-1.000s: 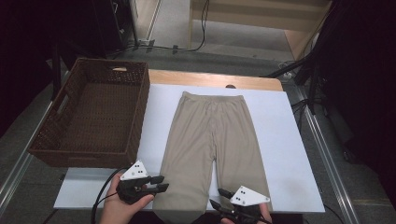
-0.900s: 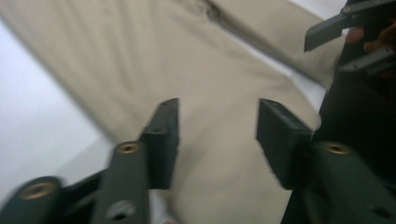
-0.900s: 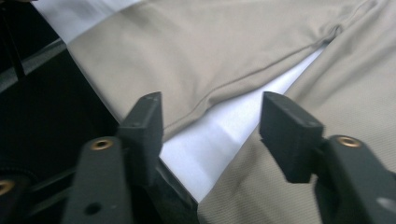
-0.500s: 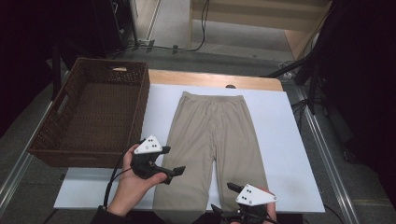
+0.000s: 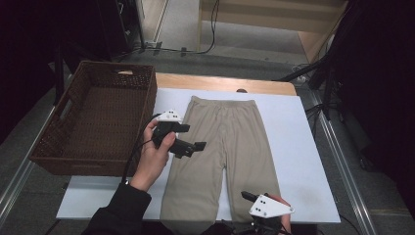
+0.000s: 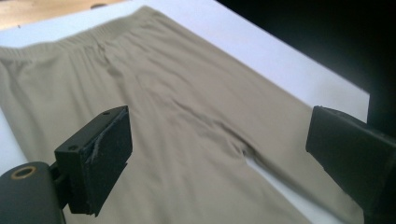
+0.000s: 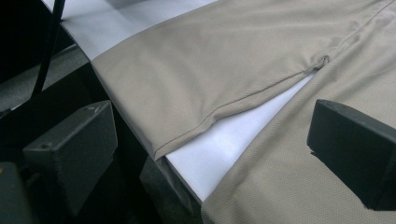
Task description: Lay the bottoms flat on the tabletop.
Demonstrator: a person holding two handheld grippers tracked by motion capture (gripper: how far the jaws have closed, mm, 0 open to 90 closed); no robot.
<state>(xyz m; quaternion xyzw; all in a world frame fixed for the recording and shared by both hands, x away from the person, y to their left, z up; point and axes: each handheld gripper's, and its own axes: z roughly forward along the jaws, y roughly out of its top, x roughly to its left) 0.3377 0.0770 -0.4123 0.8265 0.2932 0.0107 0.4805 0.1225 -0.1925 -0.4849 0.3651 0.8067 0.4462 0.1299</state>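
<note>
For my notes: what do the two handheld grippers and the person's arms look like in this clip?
Both are black handheld units topped with a pale grey three-cornered plate dotted with dark marks. The left gripper trails a black cable along the forearm, which wears a dark sleeve. Its jaws are blocky black pieces with flat, slightly scuffed pads. The right gripper has the same plate and black jaws.

Black hand-held gripper [image 5: 195, 147] w/ grey triangular plate, black cable, dark sleeve [image 5: 117, 210]
</note>
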